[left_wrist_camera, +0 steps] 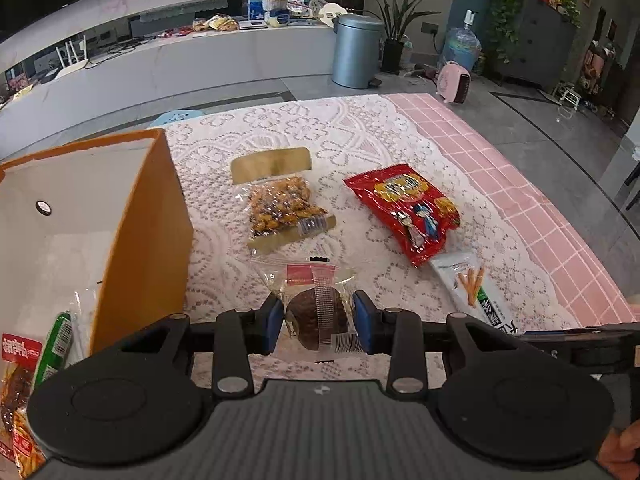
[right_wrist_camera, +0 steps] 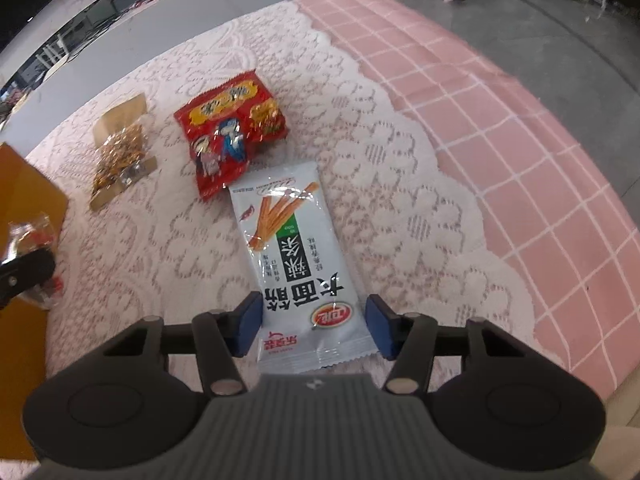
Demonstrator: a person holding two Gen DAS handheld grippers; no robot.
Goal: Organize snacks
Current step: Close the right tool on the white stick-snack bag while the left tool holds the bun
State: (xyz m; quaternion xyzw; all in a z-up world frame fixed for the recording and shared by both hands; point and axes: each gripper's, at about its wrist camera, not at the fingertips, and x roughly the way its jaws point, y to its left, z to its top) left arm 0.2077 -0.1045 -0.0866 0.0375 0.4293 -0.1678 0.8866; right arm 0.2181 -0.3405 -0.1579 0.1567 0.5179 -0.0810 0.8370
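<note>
Left gripper [left_wrist_camera: 319,322] pinches wrapped chocolate muffin [left_wrist_camera: 318,316]; right gripper [right_wrist_camera: 313,326] jaws straddle white snack pack [right_wrist_camera: 296,260] (contact unclear, near end hidden).

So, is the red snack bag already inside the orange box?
No, the red snack bag lies on the lace tablecloth, well to the right of the orange box.

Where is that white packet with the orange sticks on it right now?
The white packet lies flat on the lace cloth, its near end between the right gripper's open jaws, its far end by the red snack bag.
</note>
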